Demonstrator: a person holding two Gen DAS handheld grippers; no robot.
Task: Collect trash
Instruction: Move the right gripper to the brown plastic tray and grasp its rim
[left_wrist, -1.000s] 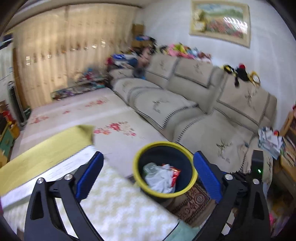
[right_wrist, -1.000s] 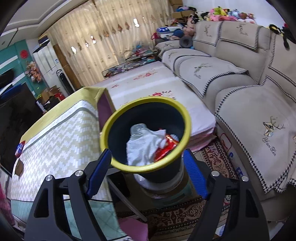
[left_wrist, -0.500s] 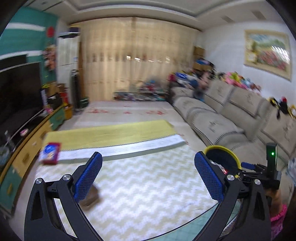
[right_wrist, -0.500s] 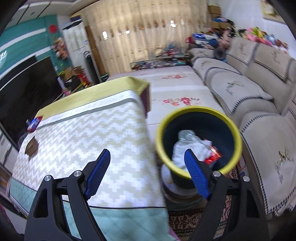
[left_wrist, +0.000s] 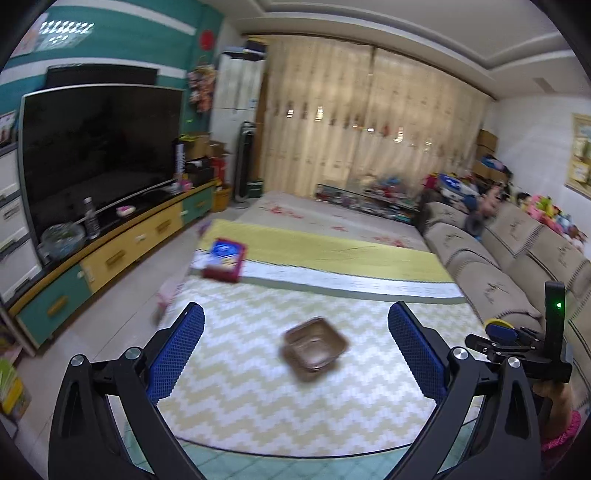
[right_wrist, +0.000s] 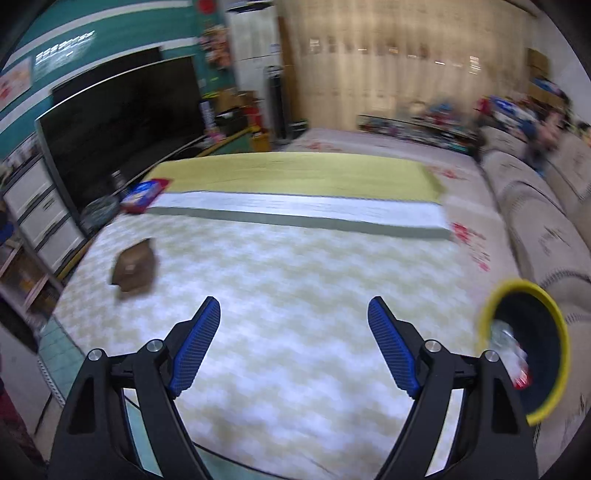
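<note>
A brown open cardboard box (left_wrist: 315, 348) lies on the zigzag tablecloth (left_wrist: 258, 398), between and just beyond my open, empty left gripper (left_wrist: 295, 332). It also shows in the right wrist view (right_wrist: 135, 268), far left of my open, empty right gripper (right_wrist: 293, 325). A red and blue snack packet (left_wrist: 224, 259) lies at the table's far left; it shows too in the right wrist view (right_wrist: 144, 195). The yellow-rimmed dark bin (right_wrist: 528, 347) with trash inside stands off the table's right edge. The right gripper's body (left_wrist: 517, 347) shows at right in the left wrist view.
A beige sofa (left_wrist: 517, 258) runs along the right. A large TV (left_wrist: 96, 147) on a yellow and teal cabinet (left_wrist: 110, 258) stands at left. Curtains (left_wrist: 369, 129) close the far wall. Both views are motion-blurred.
Both grippers have swung left, away from the bin and over the table. The brown box and snack packet have come into view; the bin has slid to the right edge.
</note>
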